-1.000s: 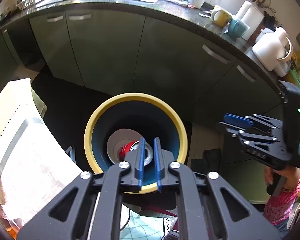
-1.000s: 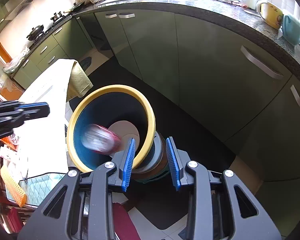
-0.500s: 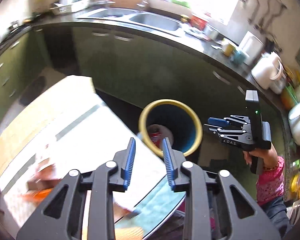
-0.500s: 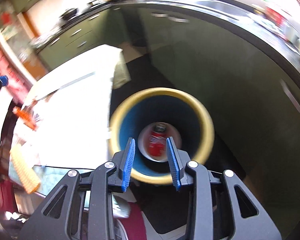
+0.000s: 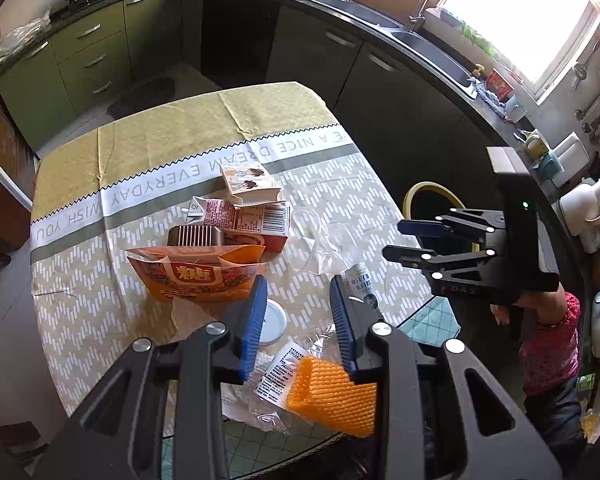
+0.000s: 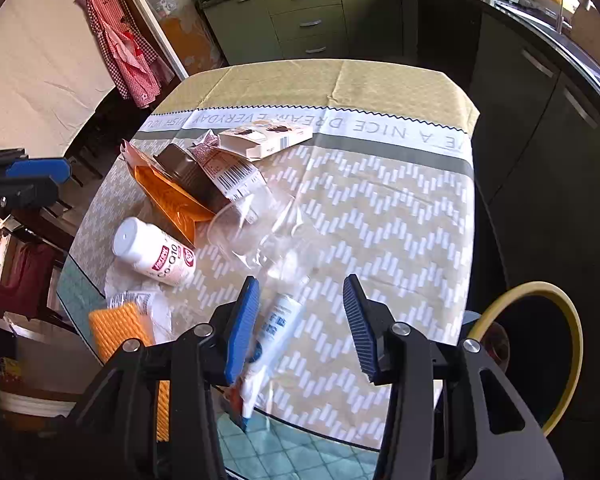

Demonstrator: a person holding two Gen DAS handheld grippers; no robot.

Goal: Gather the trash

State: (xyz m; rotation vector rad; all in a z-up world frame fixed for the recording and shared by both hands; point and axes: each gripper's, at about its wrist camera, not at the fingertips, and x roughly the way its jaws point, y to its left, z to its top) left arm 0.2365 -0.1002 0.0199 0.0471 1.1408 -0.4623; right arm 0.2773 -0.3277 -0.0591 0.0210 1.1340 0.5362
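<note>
The counter's cloth (image 6: 380, 216) is beige with white dashes in zigzags and a grey band. An orange netted sleeve (image 5: 332, 396) lies at its near edge. The bin's rim (image 6: 572, 320) is yellow.

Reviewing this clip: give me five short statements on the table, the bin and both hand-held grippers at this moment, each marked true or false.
1. The left hand-held gripper holds the orange mesh foam sleeve. False: its jaws are open and empty above it.
2. The white CoQ10 pill bottle lies on its side on the patterned tablecloth. True.
3. The yellow-rimmed dark bin stands on the table. False: it stands on the floor beside it.
4. The right hand-held gripper is empty. True.
5. The small white tube stands upright. False: it lies flat near the table edge.
</note>
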